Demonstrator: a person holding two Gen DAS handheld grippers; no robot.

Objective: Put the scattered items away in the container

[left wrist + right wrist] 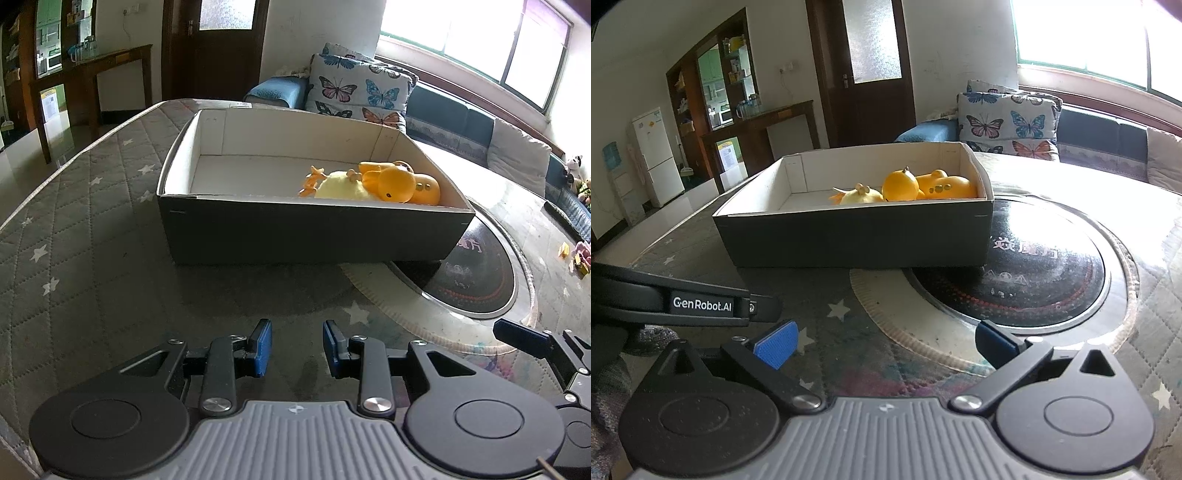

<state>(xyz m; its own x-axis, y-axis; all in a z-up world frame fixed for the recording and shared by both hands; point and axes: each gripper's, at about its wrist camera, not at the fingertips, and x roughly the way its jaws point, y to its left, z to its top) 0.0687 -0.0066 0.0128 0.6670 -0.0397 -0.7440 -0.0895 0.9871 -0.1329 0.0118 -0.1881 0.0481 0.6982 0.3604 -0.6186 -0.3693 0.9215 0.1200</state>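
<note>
A dark grey box [314, 236] [849, 240] with a white inside stands on the quilted star-pattern table cover. In its right end lie a pale yellow plush toy [343, 188] [860, 195] with orange feet and two orange rubber toys [397, 182] [901, 184]. My left gripper [297, 347] hovers in front of the box, its blue pads a short way apart with nothing between them. My right gripper [886, 345] stands wide open and empty beside it, nearer the box's right corner. Small pink and yellow toys [581, 254] lie at the table's far right.
A round black glass plate [476, 273] [1034, 266] is set into the table under the box's right corner. The table's edge curves along the left. A sofa with butterfly cushions [354, 88] stands behind. A dark flat object [561, 218] lies far right.
</note>
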